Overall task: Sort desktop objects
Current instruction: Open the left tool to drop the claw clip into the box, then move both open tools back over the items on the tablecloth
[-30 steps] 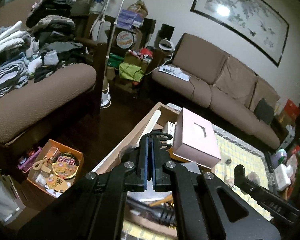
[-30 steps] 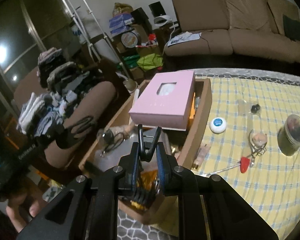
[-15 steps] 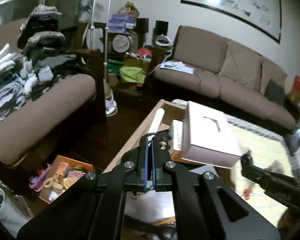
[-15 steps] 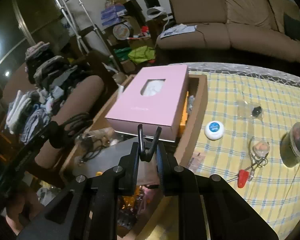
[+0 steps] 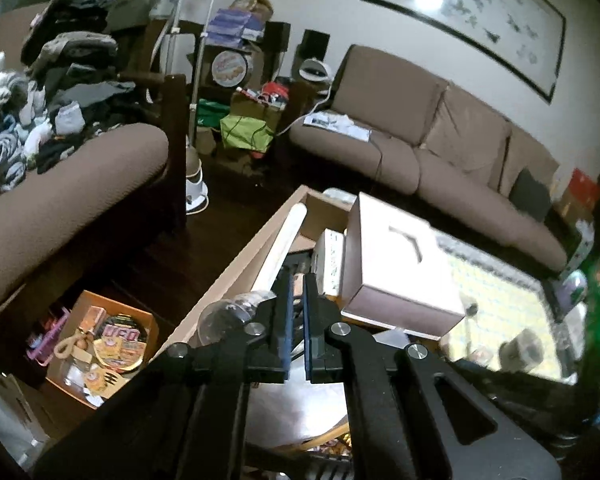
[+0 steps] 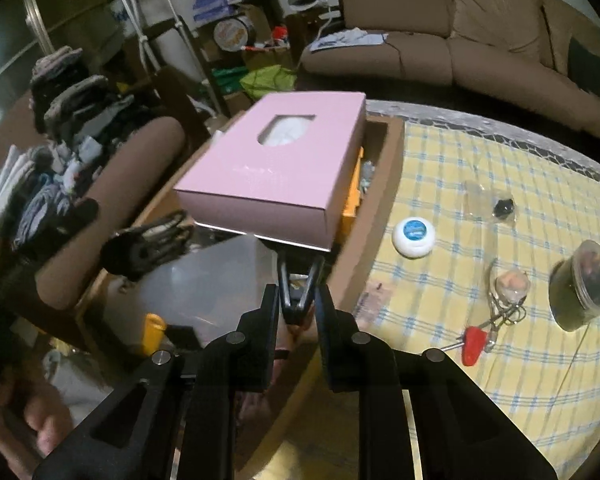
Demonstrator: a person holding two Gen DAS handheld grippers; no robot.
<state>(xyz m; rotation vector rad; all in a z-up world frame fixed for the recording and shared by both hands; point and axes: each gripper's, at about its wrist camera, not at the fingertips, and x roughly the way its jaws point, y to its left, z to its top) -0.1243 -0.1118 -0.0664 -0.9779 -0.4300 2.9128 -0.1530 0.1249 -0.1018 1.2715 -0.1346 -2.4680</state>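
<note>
**Black clip in my right tool, over the cardboard box**

My right tool [image 6: 299,300] has a small black clip [image 6: 299,286] between its jaws, which are opening just now, poised over the cardboard box [image 6: 382,184] beside the pink box [image 6: 276,168]. The clip looks light, stiff and springy; I judge its two splayed handles slippery, so the joined base is the better hold. My left tool [image 5: 297,312] is closed on nothing. Only the right view shows the tabletop [image 6: 480,200] with its white tin [image 6: 414,236] and dark jar [image 6: 584,290]; only the left shows the floor carton [image 5: 100,336].
</note>
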